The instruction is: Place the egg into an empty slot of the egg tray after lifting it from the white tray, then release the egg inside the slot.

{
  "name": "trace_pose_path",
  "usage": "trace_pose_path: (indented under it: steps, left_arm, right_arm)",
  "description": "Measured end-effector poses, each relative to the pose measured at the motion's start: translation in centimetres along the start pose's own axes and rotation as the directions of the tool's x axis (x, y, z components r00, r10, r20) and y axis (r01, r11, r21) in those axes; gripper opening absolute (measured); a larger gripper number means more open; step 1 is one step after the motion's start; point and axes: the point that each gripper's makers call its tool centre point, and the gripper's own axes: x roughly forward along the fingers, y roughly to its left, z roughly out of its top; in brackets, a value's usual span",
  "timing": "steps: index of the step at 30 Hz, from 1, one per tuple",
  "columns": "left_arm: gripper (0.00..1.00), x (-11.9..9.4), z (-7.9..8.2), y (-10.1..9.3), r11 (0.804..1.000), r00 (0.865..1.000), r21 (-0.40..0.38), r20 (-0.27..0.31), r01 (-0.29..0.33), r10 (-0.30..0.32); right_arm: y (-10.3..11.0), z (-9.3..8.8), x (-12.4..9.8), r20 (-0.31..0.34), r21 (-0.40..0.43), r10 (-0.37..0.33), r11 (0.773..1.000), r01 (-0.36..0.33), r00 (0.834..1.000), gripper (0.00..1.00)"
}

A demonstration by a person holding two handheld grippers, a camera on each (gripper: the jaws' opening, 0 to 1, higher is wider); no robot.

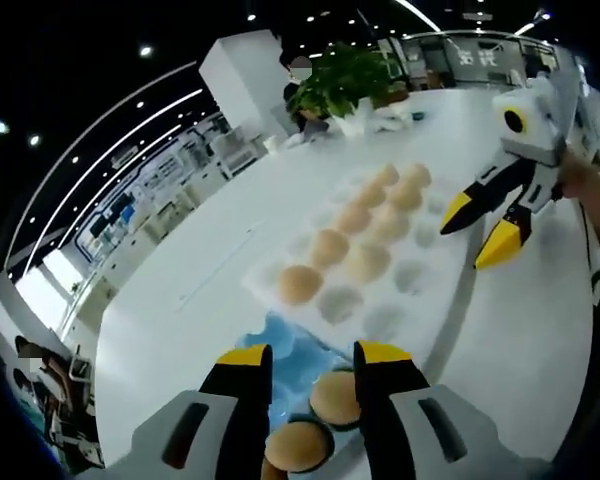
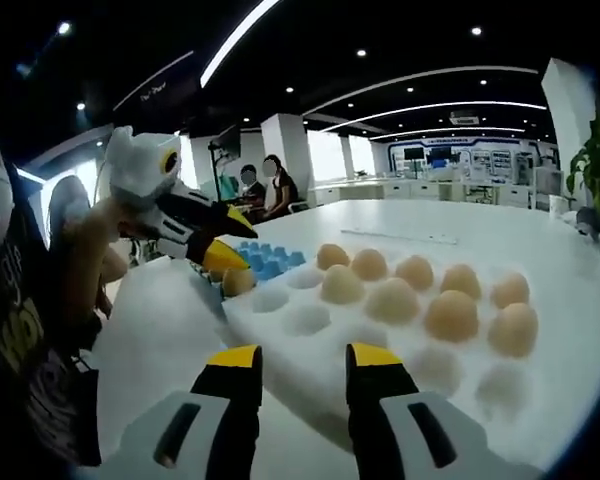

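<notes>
Low in the left gripper view, left tool [image 1: 310,375] spread above two eggs [image 1: 338,396] on a blue egg tray [image 1: 280,345], pinching nothing. At upper right, right tool [image 1: 485,228] also spread and empty, hovering over the white tray [image 1: 420,300] holding a dozen or so eggs, several cups bare. Risk, as a judgement: crushing or a slip from an off-centre pinch; knocking neighbouring eggs. Potted plant [image 1: 345,80] far across the desk [image 1: 540,350], people [image 2: 265,185] seated beyond, nothing blocking.
</notes>
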Motion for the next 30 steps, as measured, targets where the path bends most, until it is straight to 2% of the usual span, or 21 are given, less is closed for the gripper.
trace_pose_path:
  steps: [9,18,30]
  left_arm:
    - [0.33,1.0,1.6,-1.3,0.999,0.999,0.03,0.029,0.033,-0.034]
    - [0.31,1.9,3.2,-3.3,0.993,0.991,0.035,0.069,0.113,-0.115]
    - [0.32,3.3,4.2,-4.4,0.988,0.986,0.023,0.068,0.154,-0.155]
  right_arm:
    - [0.2,-0.1,0.2,-0.02,-0.014,0.002,1.0,-0.002,1.0,0.38]
    - [0.6,-0.1,0.2,-0.05,-0.03,-0.007,1.0,0.005,0.999,0.42]
    - [0.4,0.4,-0.3,-0.05,-0.064,-0.031,0.998,0.028,0.998,0.42]
